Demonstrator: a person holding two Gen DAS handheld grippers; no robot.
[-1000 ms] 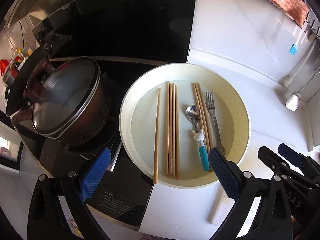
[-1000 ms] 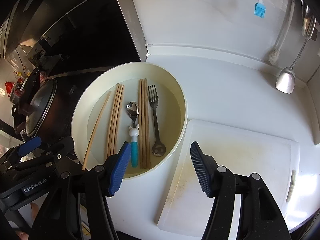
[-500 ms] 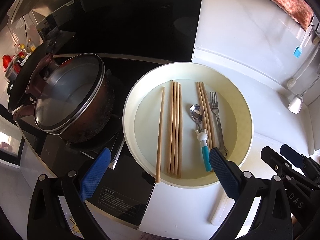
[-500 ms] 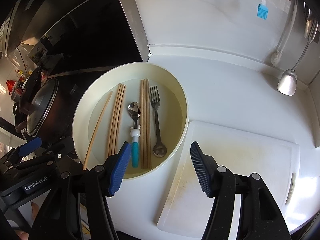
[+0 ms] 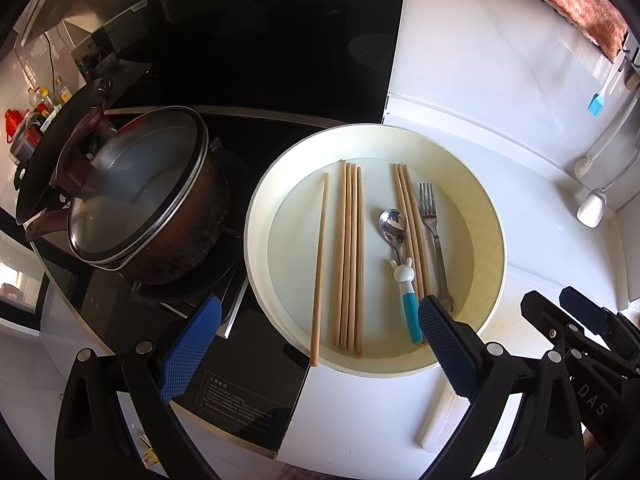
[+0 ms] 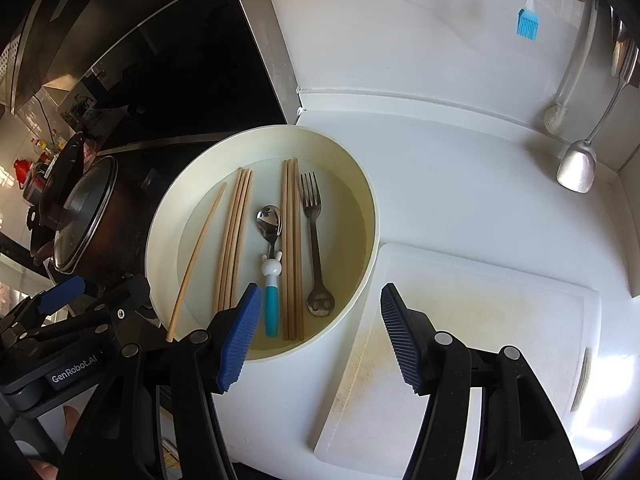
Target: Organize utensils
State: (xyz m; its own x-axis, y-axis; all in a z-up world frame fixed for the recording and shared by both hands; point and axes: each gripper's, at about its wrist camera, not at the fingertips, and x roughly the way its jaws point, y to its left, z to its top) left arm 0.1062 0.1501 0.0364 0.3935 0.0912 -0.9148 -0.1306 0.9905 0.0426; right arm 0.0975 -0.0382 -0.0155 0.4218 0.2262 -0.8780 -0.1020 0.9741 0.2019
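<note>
A round cream basin (image 5: 494,248) (image 6: 370,216) on the white counter holds several wooden chopsticks (image 5: 349,256) (image 6: 234,236), a spoon with a teal and white bunny handle (image 5: 404,280) (image 6: 271,276) and a metal fork (image 5: 434,236) (image 6: 315,240). One chopstick (image 5: 319,268) (image 6: 196,260) leans over the basin's near rim. My left gripper (image 5: 316,344) is open and empty above the basin's near edge. My right gripper (image 6: 320,336) is open and empty at the basin's near right rim, and it shows in the left wrist view (image 5: 580,320).
A lidded brown pot (image 5: 140,200) (image 6: 80,220) sits on the black cooktop (image 5: 240,392) left of the basin. A white cutting board (image 6: 480,328) lies right of it. A blue brush (image 6: 527,24), a ladle (image 6: 576,164) and other utensils hang on the back wall.
Both grippers have drifted slightly back and left, so the basin sits a little further right and lower in the views. Nothing has been grasped.
</note>
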